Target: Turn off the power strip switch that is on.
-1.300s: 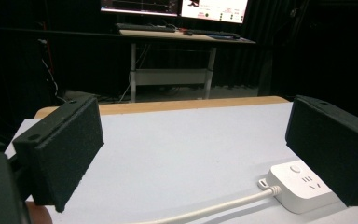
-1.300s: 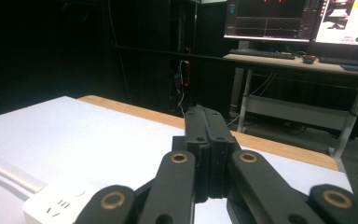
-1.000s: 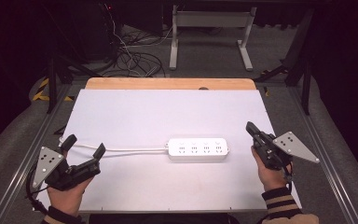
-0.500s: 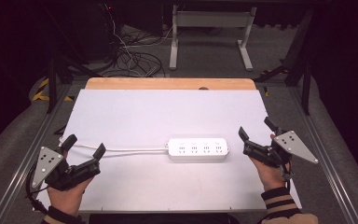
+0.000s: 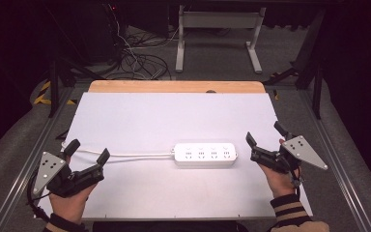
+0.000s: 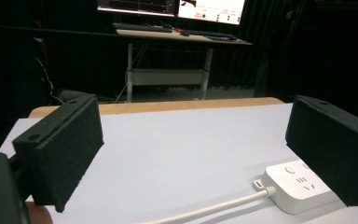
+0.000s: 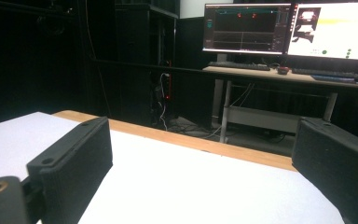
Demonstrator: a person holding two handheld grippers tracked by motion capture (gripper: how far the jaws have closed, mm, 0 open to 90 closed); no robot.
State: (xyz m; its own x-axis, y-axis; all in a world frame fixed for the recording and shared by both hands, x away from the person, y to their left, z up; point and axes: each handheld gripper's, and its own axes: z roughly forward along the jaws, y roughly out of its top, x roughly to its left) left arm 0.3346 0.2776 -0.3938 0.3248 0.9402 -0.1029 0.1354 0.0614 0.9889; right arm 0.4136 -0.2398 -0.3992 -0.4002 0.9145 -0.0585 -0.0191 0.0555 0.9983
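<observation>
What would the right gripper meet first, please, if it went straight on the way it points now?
Probably nothing: the right gripper, open, aims up-left past the power strip; only bare white sheet lies ahead.

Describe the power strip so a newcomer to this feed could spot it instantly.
Start from the white sheet covering the wooden table. Near its front edge, between the left gripper and the right gripper, lies the power strip. It is a white rounded bar with a row of sockets, trailing a white cable leftward.

dark room, desk (image 7: 279, 74), lit monitors (image 7: 289, 30)
</observation>
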